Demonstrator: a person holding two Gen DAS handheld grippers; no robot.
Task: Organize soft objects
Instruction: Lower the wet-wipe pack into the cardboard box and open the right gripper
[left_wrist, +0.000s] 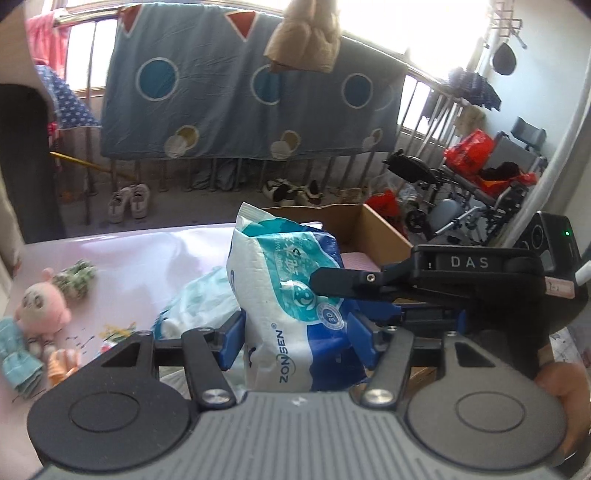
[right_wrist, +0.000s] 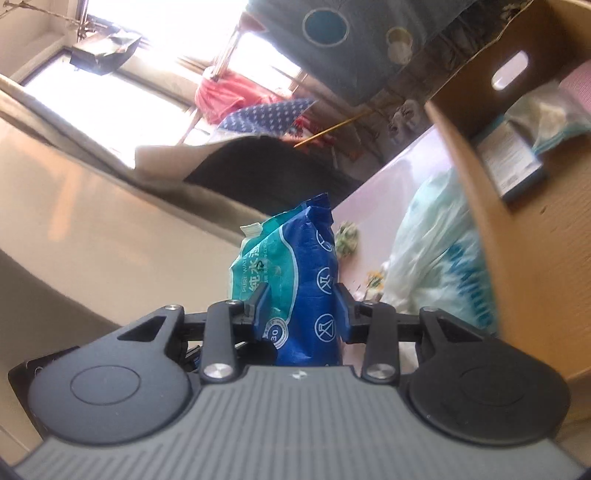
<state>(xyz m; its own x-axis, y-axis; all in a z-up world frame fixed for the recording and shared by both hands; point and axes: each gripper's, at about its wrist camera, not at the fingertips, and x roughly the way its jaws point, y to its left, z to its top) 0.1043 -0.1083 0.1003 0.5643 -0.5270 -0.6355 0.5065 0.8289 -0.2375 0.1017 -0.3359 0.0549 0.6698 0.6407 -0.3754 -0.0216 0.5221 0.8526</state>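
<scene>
A blue, teal and white pack of wet wipes stands upright above the pink table. My left gripper is shut on its lower part, a blue pad pressing each side. From the right, the right gripper's black finger lies across the pack's face. In the right wrist view the same wipes pack sits squeezed between the pads of my right gripper. A pink plush toy, a green flowered cloth piece and a light blue towel lie at the table's left.
An open cardboard box stands just behind the pack, its wall close on the right. A pale teal plastic bag lies beside the pack. Behind are a railing with a blue quilt, shoes and a wheelchair.
</scene>
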